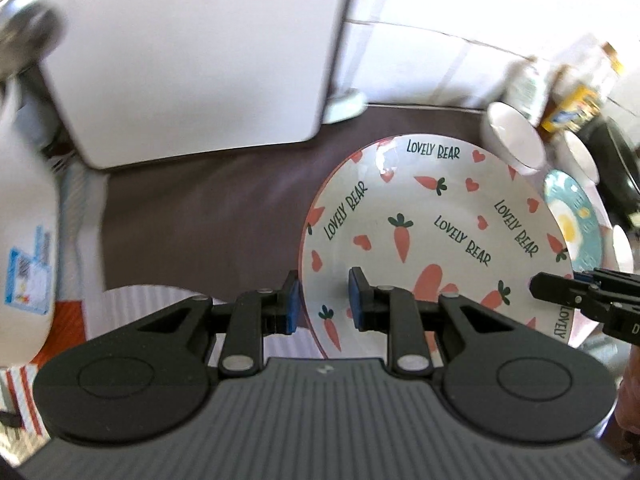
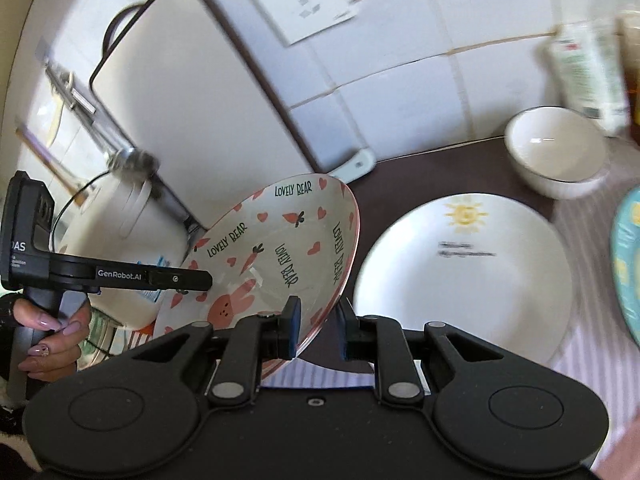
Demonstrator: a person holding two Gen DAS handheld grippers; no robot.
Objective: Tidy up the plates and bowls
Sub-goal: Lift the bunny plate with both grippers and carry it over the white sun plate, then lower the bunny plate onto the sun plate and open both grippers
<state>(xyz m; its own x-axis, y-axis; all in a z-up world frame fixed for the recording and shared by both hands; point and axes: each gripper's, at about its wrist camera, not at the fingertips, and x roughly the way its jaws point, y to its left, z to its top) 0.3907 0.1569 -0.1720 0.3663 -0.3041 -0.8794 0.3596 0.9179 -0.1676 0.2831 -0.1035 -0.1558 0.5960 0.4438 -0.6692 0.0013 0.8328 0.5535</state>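
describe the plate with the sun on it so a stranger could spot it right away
Start at the white tiled wall and come down to the dark countertop. The sun plate lies flat there, in front of the white bowl. Unlike the tilted carrot plate beside it, it is plain white with one yellow sun.

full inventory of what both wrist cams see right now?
carrot plate: 1, white with pink carrots and hearts, tilted off the counter, rim between both grippers' fingers
sun plate: 1, white, flat on the counter right of the carrot plate
bowl: 1, white, by the wall behind the sun plate
blue plate: 1, teal with an egg print, far right
cutting board: 1, white, leaning on the tiled wall
wall socket: 1, white, on the tiles
bottle: 1, white and green, blurred, by the wall
left gripper: 1, black, at the plate's left rim
right gripper: 1, black, at its near rim
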